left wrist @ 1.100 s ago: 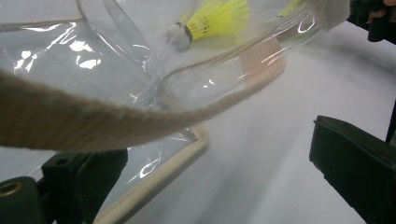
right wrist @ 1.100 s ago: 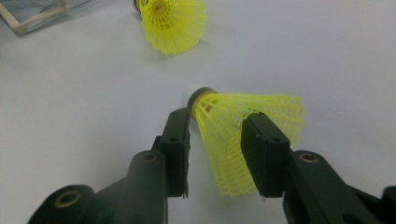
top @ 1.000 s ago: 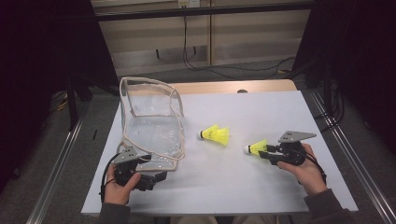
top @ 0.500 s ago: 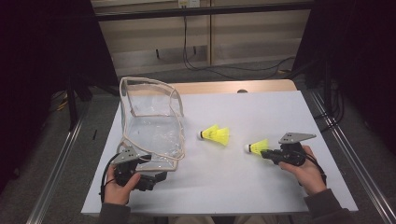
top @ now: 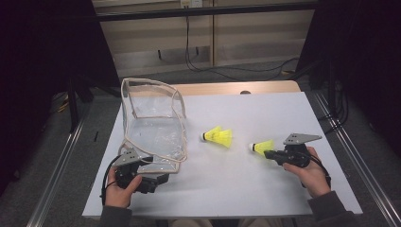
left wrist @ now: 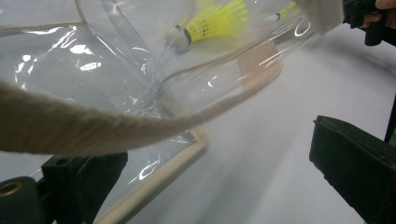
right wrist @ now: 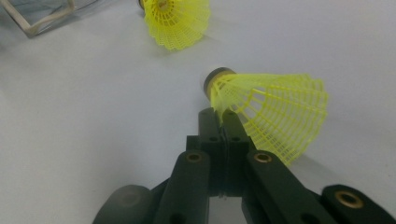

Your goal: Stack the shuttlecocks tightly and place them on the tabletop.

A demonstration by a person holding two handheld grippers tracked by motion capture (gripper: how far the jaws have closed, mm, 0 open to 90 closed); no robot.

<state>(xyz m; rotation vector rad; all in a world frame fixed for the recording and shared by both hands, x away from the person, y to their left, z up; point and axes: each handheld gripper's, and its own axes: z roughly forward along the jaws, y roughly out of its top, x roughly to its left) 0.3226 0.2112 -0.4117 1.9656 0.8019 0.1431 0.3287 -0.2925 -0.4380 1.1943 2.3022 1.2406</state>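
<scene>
Pinching one yellow shuttlecock [right wrist: 266, 109] by its skirt in my closed right gripper [right wrist: 223, 116] at lower right, I see both shuttlecocks outside the clear bag [top: 153, 125], whose edge my left gripper [left wrist: 205, 154], jaws apart, seemingly steadies.

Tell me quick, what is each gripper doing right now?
Left gripper: open, jaws wide apart beside the clear bag.
Right gripper: shut on the nearer yellow shuttlecock, pinching its skirt.

Lab-like recording space, black curtains [top: 42, 56], framed table [top: 265, 118], cables [top: 198, 61]
</scene>
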